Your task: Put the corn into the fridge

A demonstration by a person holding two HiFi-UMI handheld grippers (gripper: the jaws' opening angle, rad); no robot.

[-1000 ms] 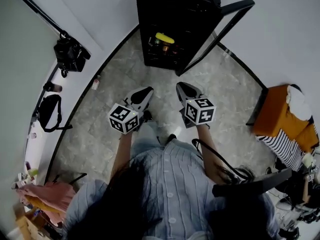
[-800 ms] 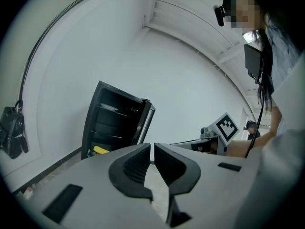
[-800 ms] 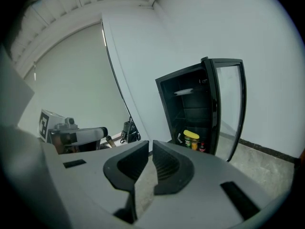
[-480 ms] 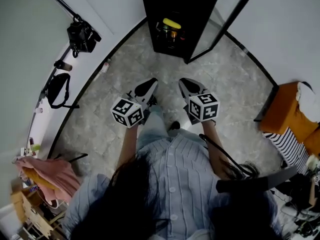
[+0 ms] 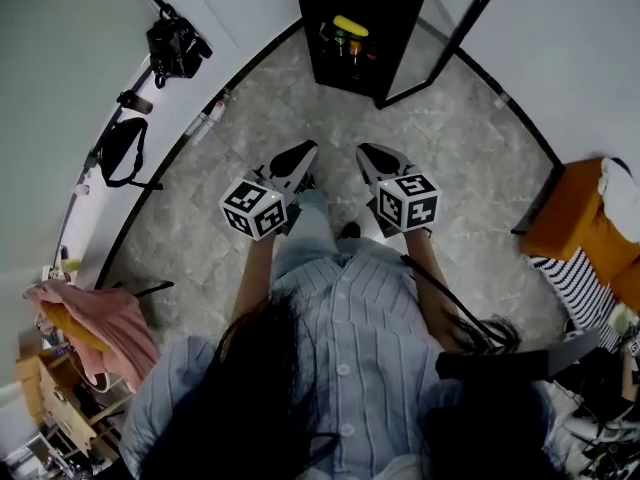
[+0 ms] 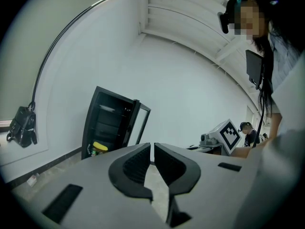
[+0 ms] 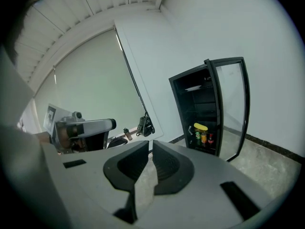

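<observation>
The black fridge stands open at the top of the head view. The yellow corn lies inside it on a low shelf, above a few bottles. My left gripper and right gripper are held side by side in front of the person, well short of the fridge, both shut with nothing in them. In the left gripper view the left gripper points toward the fridge and the corn. The right gripper in its own view faces the fridge with the corn in it.
The fridge's glass door swings out to the right. A black bag and a second bag sit along the left wall. An orange seat with clothes stands at the right, and pink cloth lies at the lower left.
The fridge has slid toward the top edge of the head view, so the person and both grippers stand farther from it. Both grippers have stayed shut, side by side.
</observation>
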